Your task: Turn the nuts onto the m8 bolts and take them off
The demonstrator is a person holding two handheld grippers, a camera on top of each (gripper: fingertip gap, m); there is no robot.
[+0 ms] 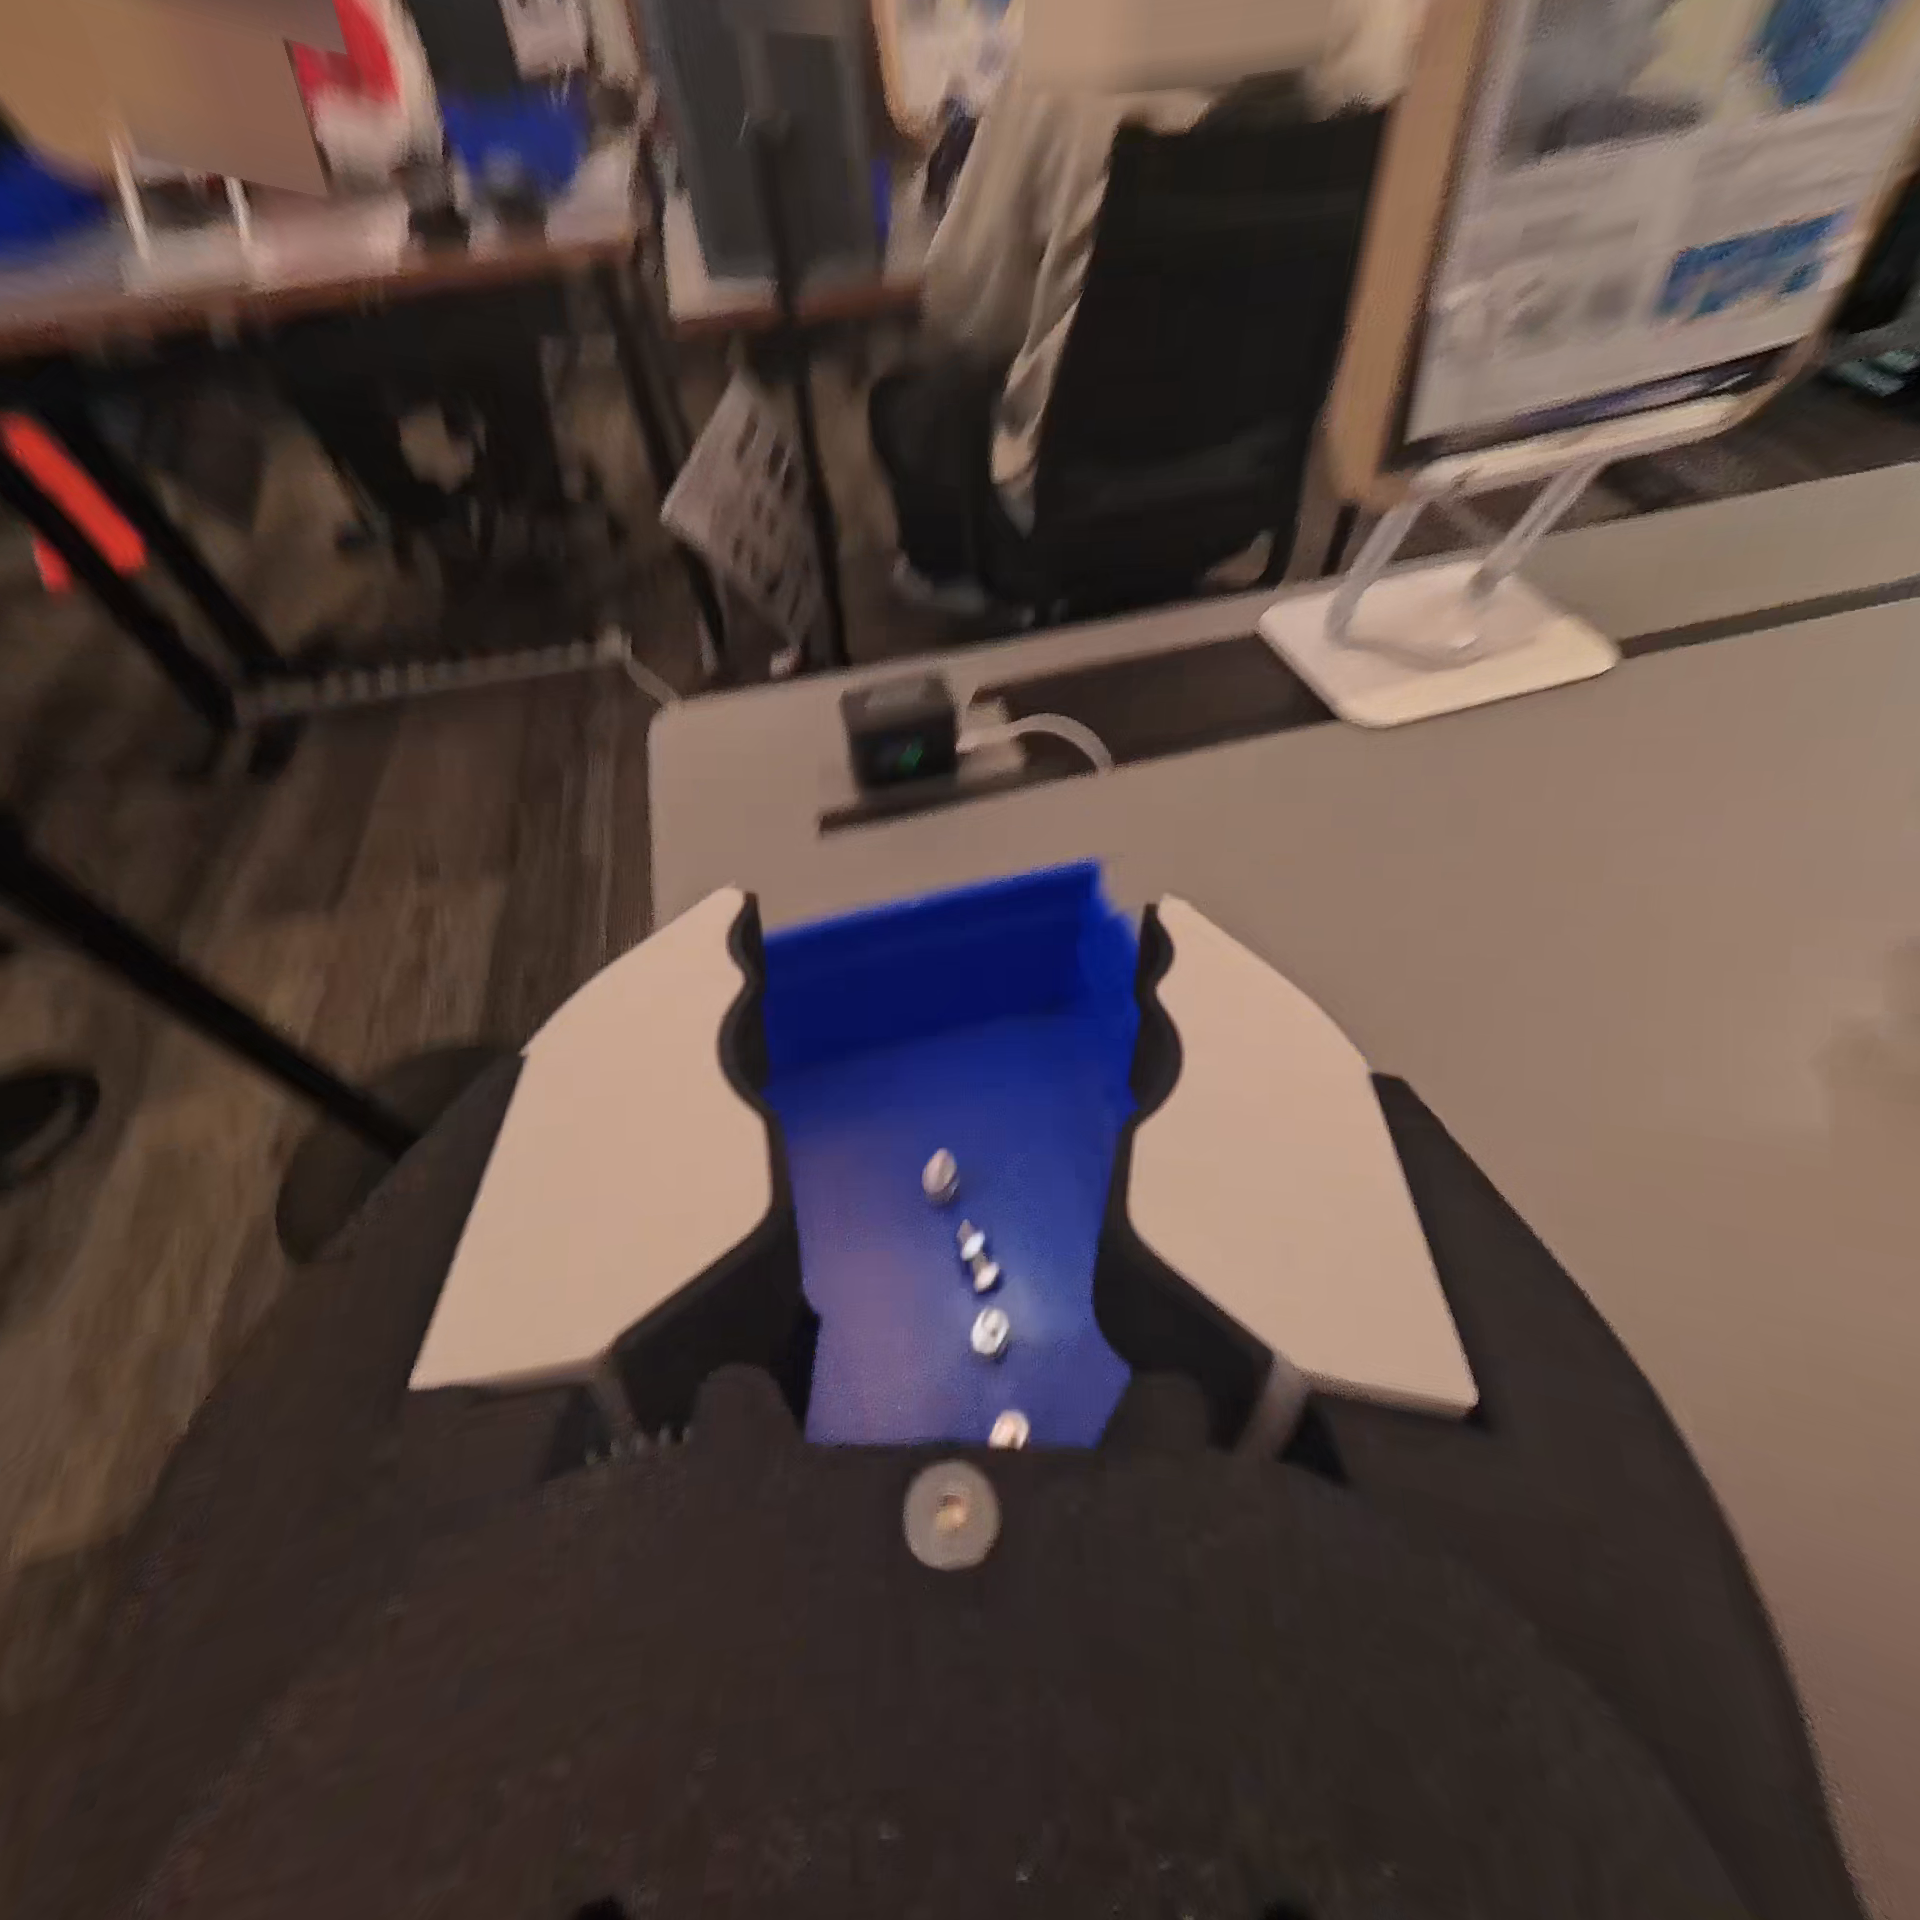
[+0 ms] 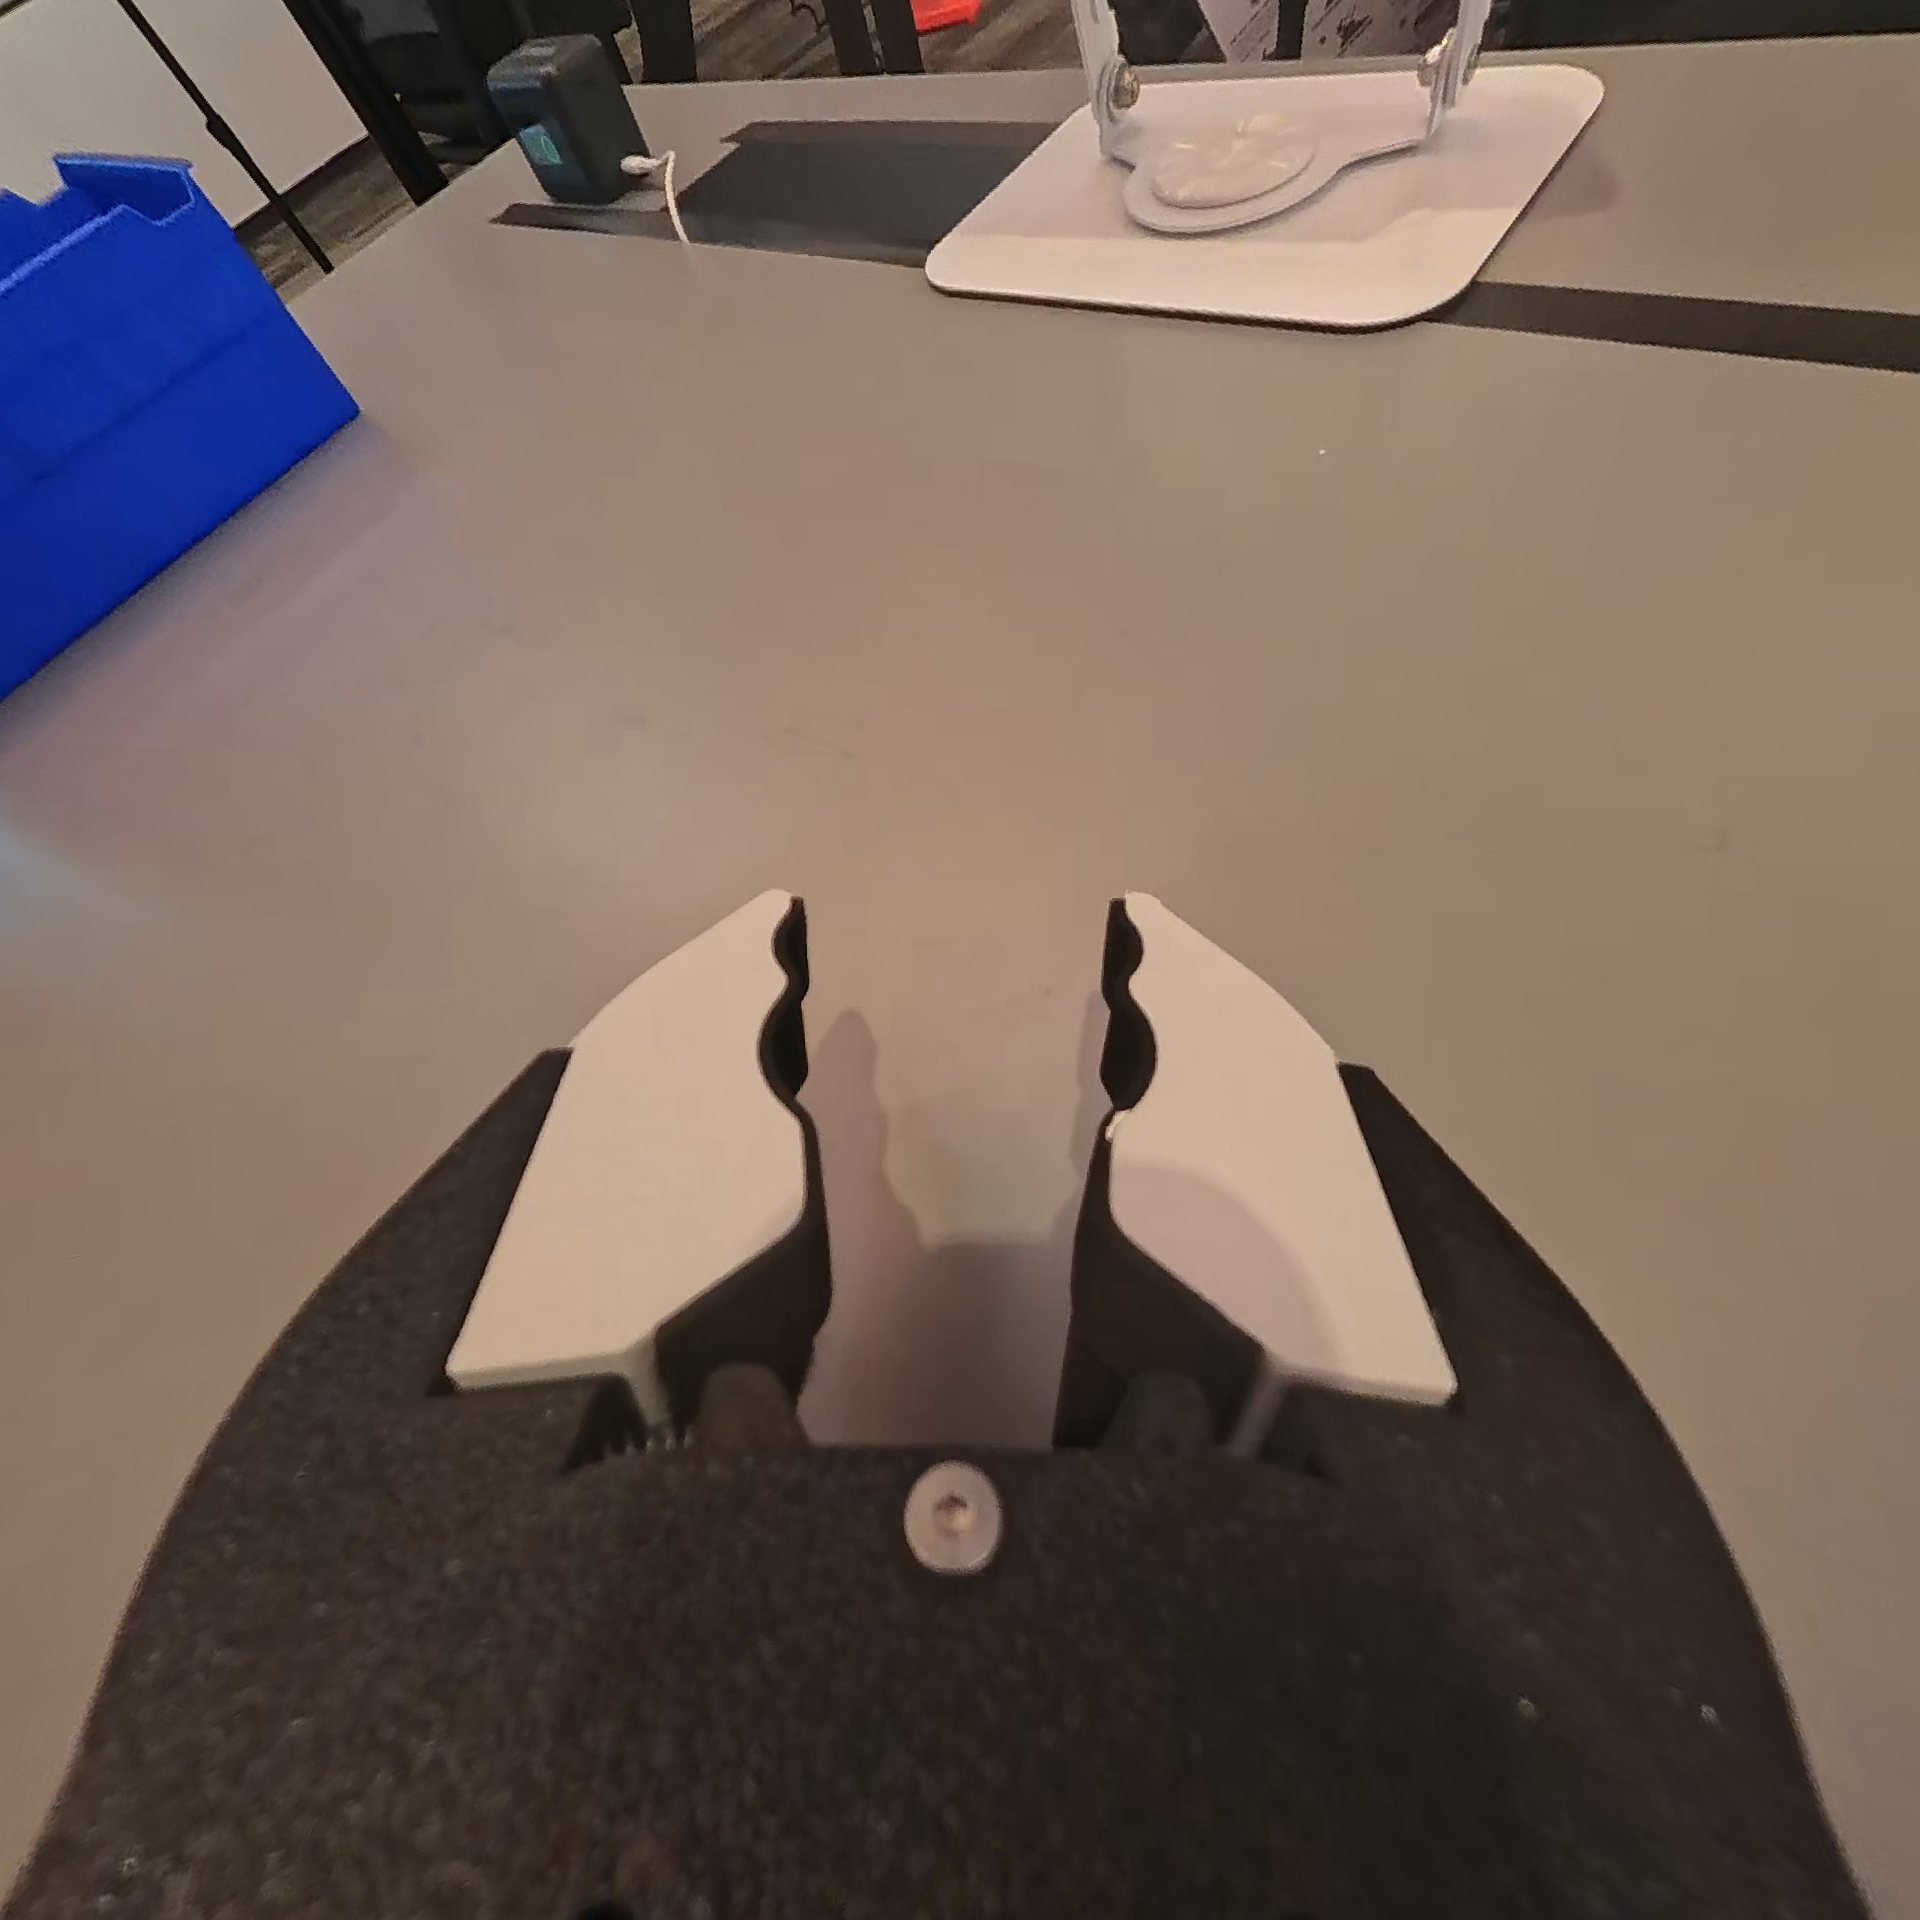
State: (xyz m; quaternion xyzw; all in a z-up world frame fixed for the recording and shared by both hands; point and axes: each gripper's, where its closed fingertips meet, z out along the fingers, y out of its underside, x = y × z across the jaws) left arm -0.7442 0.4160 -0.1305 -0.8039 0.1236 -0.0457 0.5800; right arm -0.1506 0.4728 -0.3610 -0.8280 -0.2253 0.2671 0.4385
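Left gripper (image 1: pixel 948 935), jaws apart and empty, hangs over the open blue plastic bin (image 1: pixel 935 956), where small silver nuts and bolts (image 1: pixel 977 1262) lie loose in a row on the floor. Right gripper (image 2: pixel 956 914), also open and empty, hovers above the bare grey desk (image 2: pixel 1039 623). Judged best: descend squarely over one piece, clear of its neighbours, before closing.

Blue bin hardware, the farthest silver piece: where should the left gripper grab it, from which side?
From above, left gripper open over the blue bin. Pinch the farthest piece across its sides; it lies loose on the floor, clear of the others. Blur hides whether it's a nut or a bolt.
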